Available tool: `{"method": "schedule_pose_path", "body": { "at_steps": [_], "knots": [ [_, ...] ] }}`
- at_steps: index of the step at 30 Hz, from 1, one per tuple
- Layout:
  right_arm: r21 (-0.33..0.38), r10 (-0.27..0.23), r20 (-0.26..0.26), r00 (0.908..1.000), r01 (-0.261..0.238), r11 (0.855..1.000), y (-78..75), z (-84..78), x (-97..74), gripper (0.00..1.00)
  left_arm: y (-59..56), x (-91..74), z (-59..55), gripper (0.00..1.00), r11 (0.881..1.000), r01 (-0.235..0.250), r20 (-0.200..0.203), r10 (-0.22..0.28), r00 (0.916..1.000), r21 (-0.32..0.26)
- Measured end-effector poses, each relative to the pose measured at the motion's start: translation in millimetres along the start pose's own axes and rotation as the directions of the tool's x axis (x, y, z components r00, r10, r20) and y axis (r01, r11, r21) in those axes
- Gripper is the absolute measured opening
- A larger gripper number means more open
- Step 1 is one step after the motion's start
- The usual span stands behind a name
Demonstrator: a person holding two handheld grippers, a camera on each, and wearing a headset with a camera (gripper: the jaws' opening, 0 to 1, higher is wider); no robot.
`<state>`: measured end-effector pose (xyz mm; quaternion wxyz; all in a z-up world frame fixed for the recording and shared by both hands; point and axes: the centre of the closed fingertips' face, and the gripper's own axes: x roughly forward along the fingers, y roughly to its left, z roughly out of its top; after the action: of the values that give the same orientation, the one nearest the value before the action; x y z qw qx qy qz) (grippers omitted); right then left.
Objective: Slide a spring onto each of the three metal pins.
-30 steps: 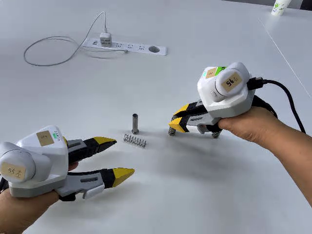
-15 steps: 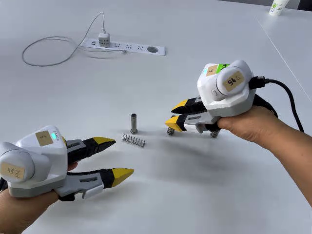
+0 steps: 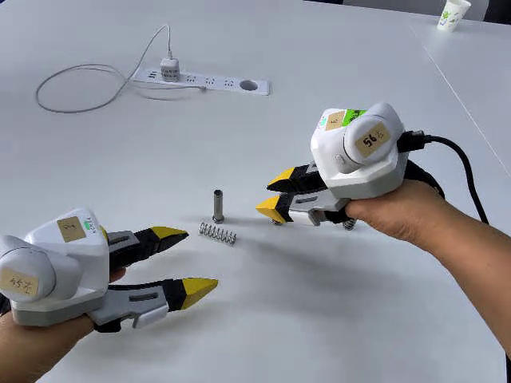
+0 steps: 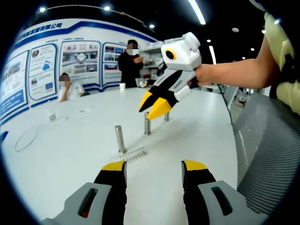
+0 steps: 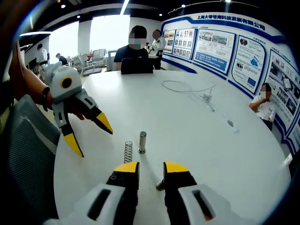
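My left gripper (image 3: 190,258) is wide open and empty. Right gripper (image 3: 274,194) is open too, by a sprung pin (image 4: 147,123). Loose spring (image 3: 219,233) lies beside the bare pin (image 3: 217,205).

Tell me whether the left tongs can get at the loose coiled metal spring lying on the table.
Probably yes. The open left tongs point at the loose coiled metal spring, which lies on bare white table just ahead of them; the right tongs hover off to the side.
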<state>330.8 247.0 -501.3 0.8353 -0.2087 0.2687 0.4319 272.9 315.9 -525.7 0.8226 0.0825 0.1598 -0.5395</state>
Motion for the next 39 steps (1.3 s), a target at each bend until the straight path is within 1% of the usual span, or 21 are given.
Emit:
{"method": "schedule_pose_path", "body": {
  "at_steps": [7, 14, 24, 39],
  "knots": [
    [-0.002, 0.03, -0.006, 0.9995, -0.03, 1.0, 12.4, -2.8, 10.0, 0.21, -0.7, -1.4, 0.0, 0.48, 1.0, -0.002, -0.001, 0.002, 1.0, 0.0],
    [0.005, 0.047, -0.01, 0.9989, -0.047, 0.999, 21.1, -4.6, 18.4, 0.21, -1.0, -2.1, -0.8, 0.48, 1.0, -0.005, 0.0, 0.005, 1.0, -0.001],
    [0.022, 0.074, -0.021, 0.9971, -0.073, 0.997, 34.0, -9.3, 35.0, 0.21, 0.0, -3.4, -2.9, 0.48, 1.0, -0.011, -0.003, 0.011, 0.9999, -0.005],
    [0.05, 0.082, -0.053, 0.9952, -0.079, 0.996, 39.8, -23.1, 53.7, 0.2, 1.4, -3.8, -4.5, 0.48, 1.0, -0.017, -0.006, 0.017, 0.9998, -0.014]
  ]
}}
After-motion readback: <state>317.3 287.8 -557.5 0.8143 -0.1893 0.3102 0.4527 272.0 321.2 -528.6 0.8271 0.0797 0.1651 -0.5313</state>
